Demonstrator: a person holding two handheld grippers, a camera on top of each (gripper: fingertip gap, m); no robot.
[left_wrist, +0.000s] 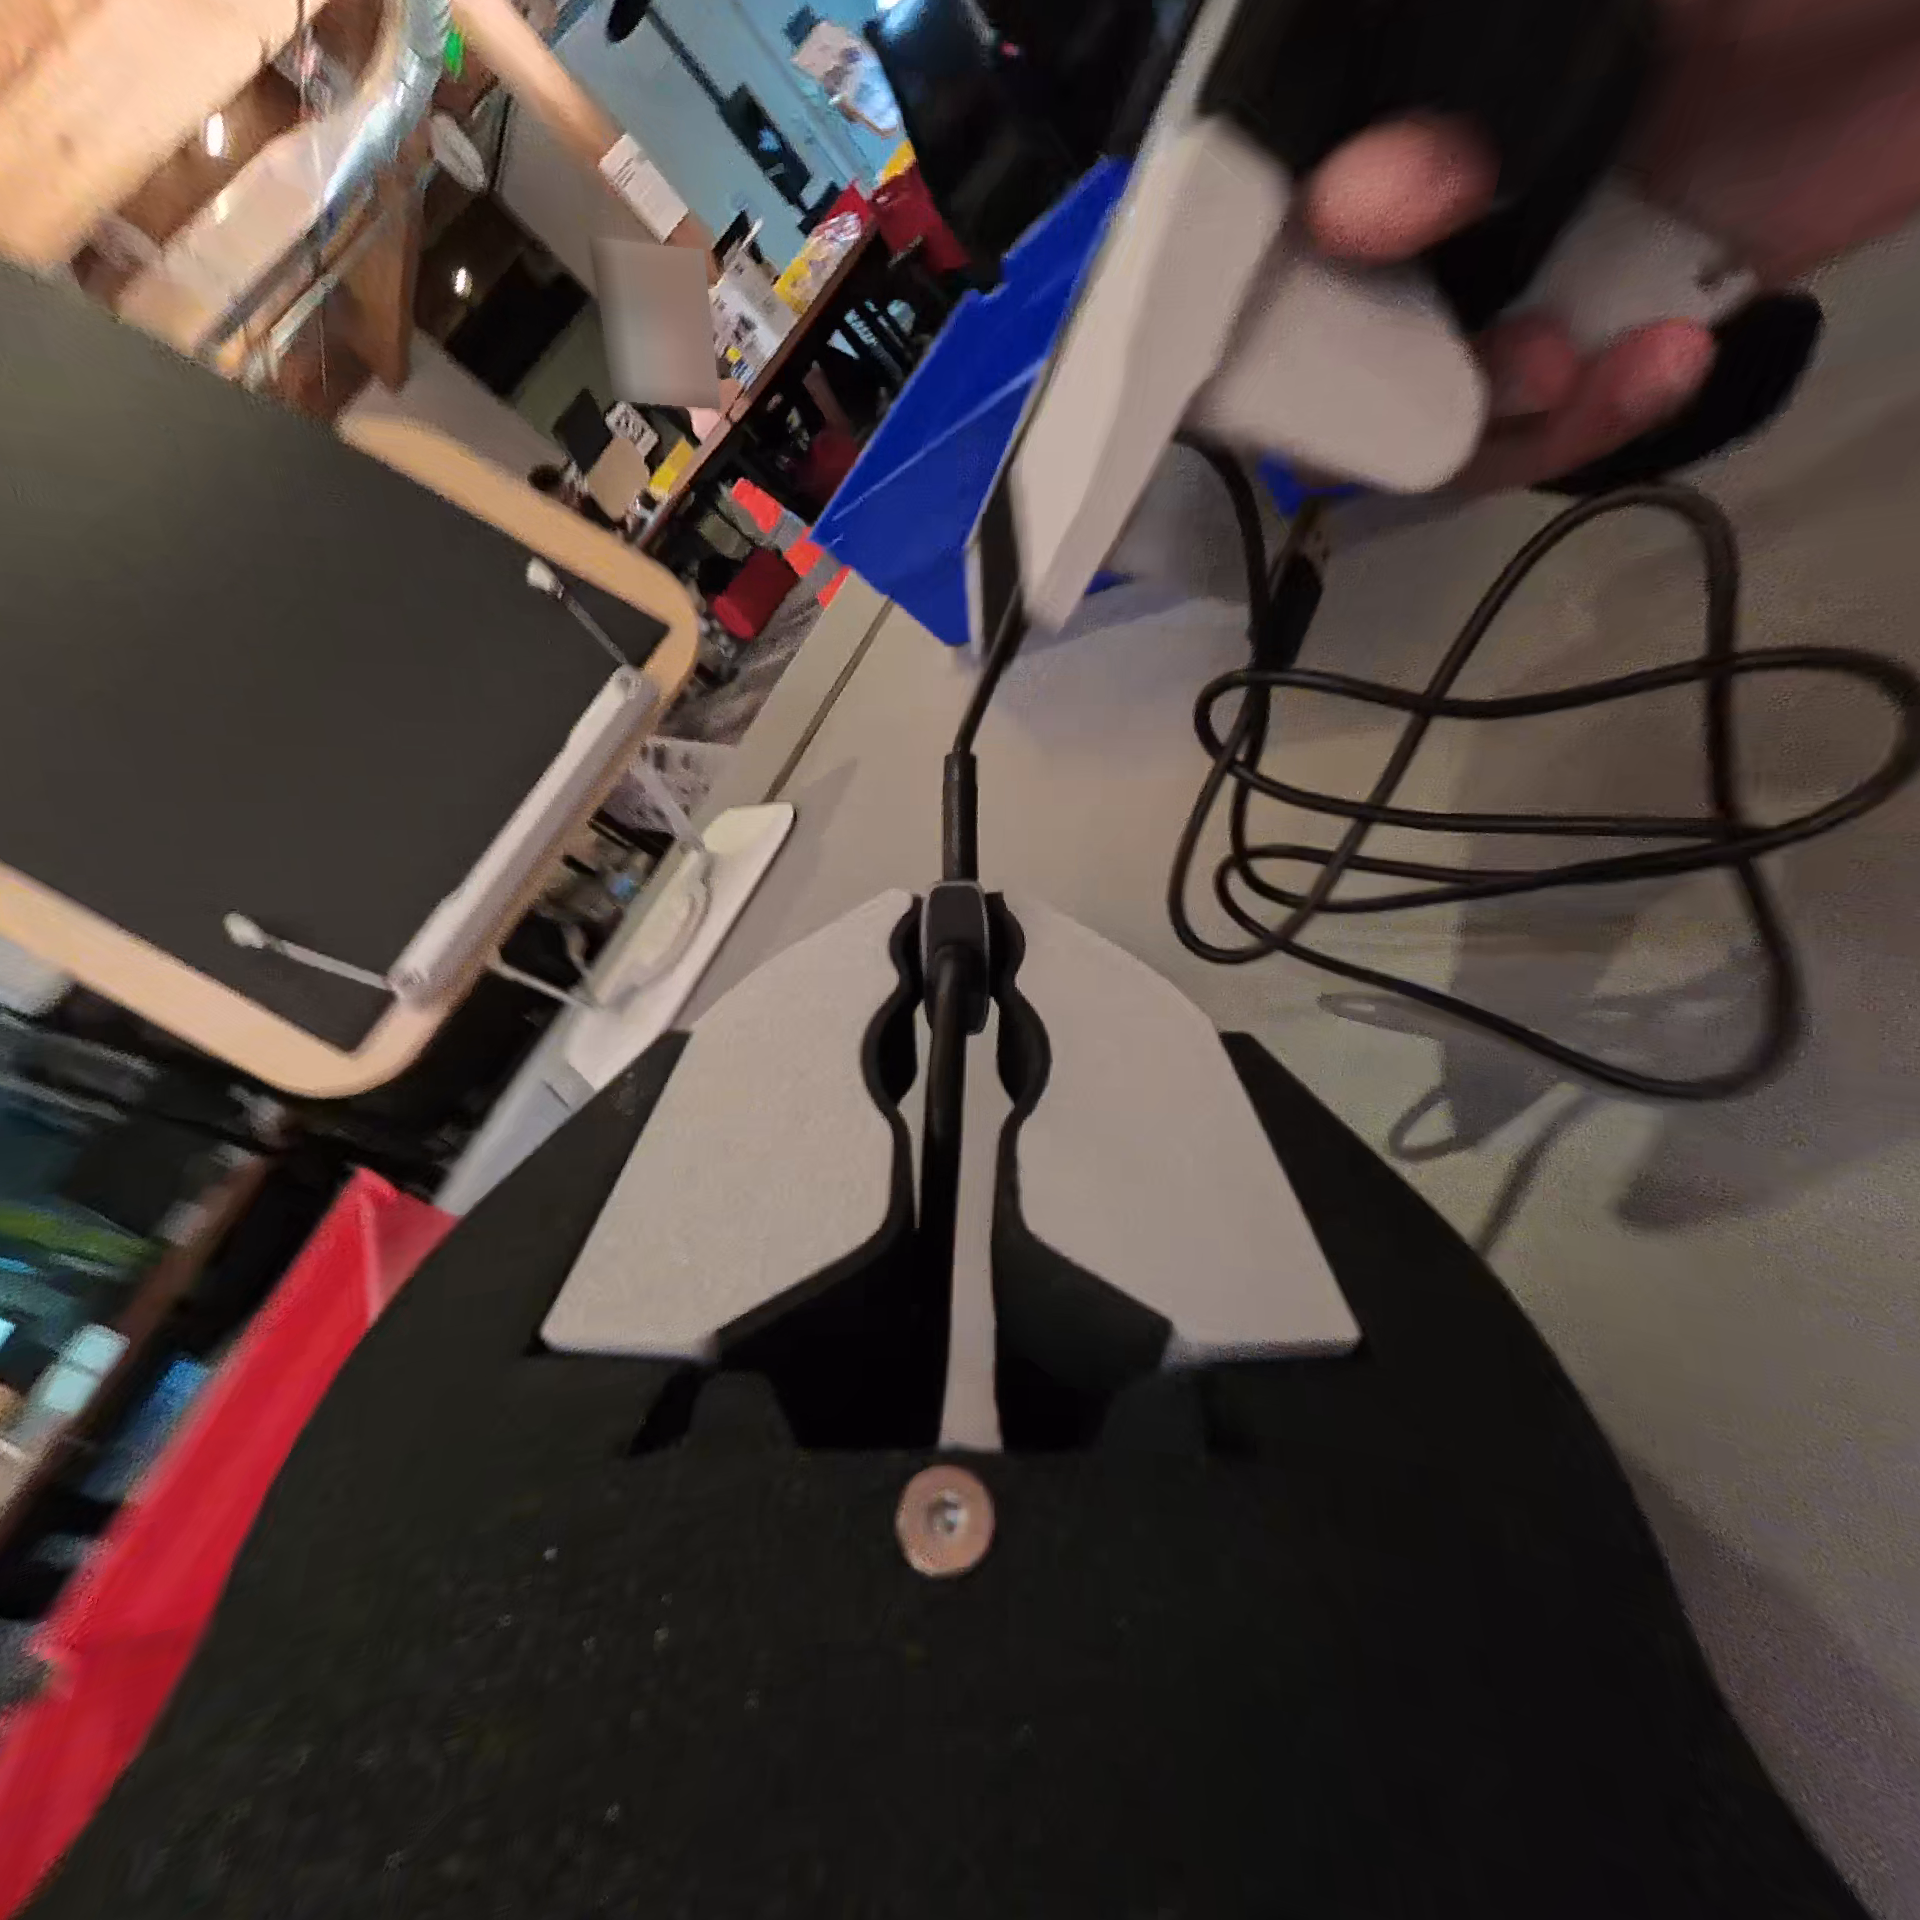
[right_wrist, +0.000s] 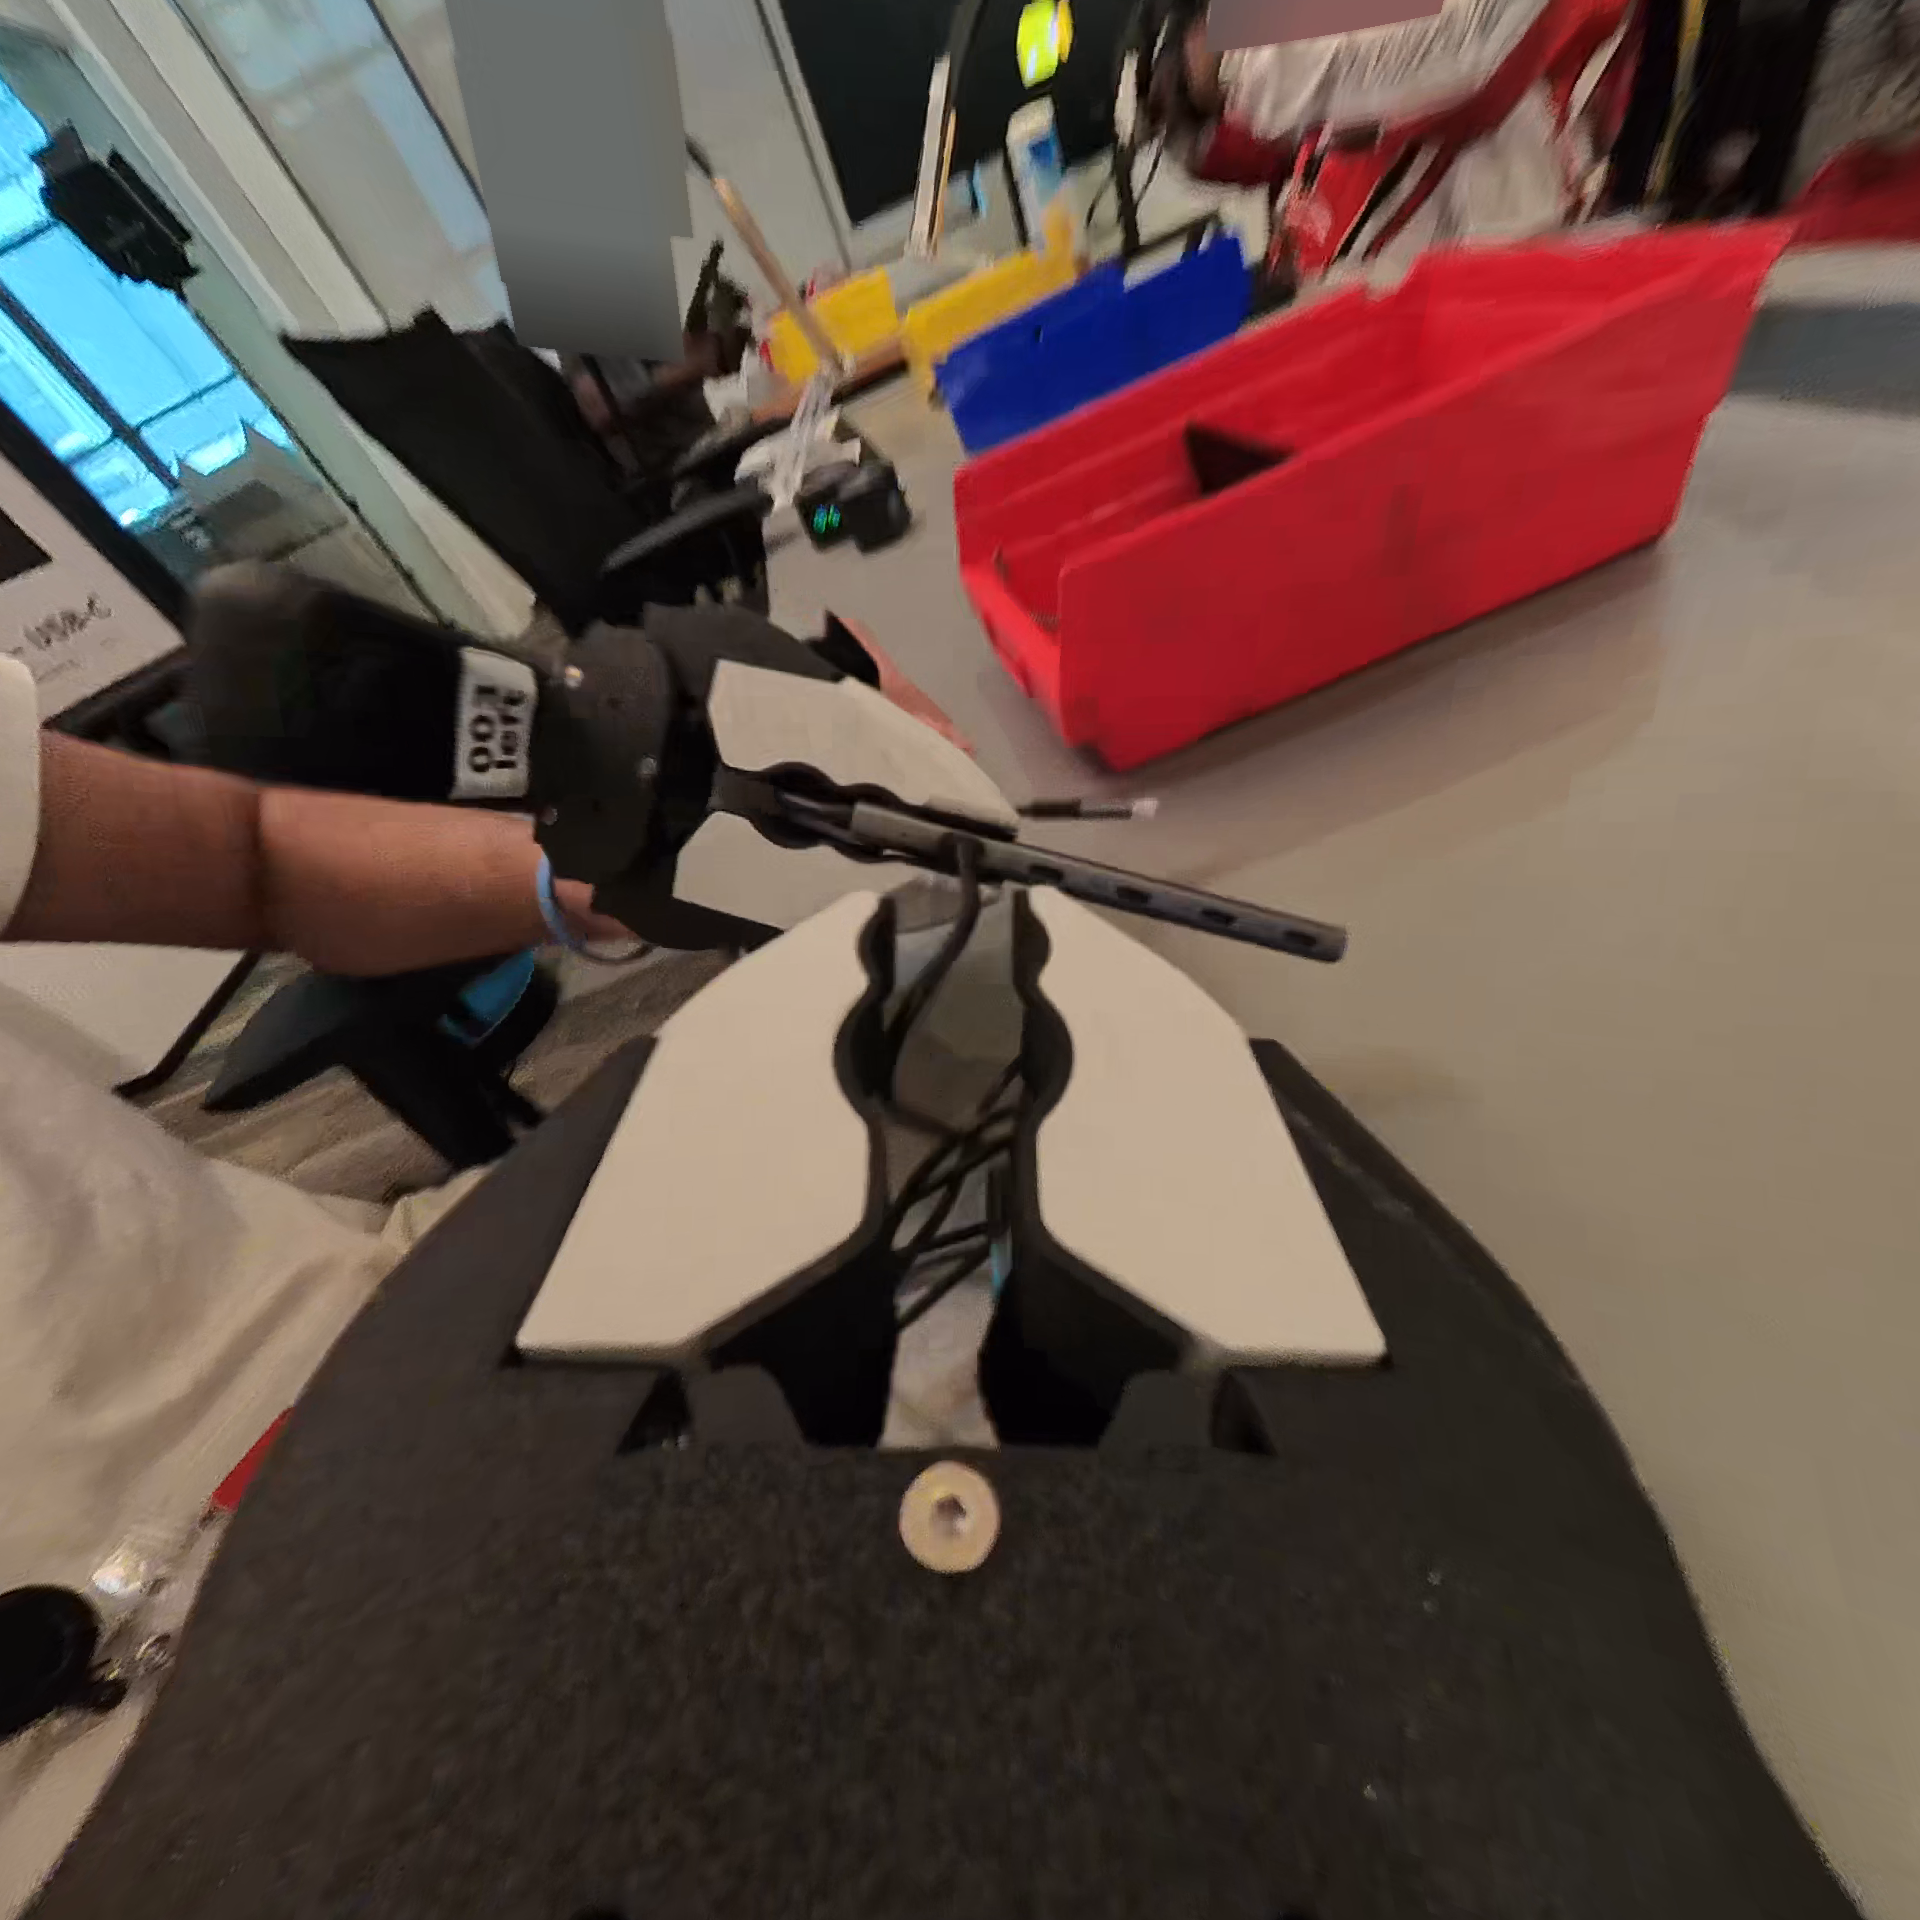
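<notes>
We see the left gripper clamped tight on a slim grey hub held level above the grey table, while the right gripper stands slightly parted with black cable hanging between its fingers, a red bin well beyond.

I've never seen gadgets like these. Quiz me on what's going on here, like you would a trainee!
1. True or false: the left gripper is shut on the grey hub.
2. In the right wrist view, what colour is the bin nearest the hub? A) red B) green C) white
3. Fill in: the cable running between the left gripper's fingers is coloured ____.

Key: 1 true; 2 A; 3 black.
</notes>
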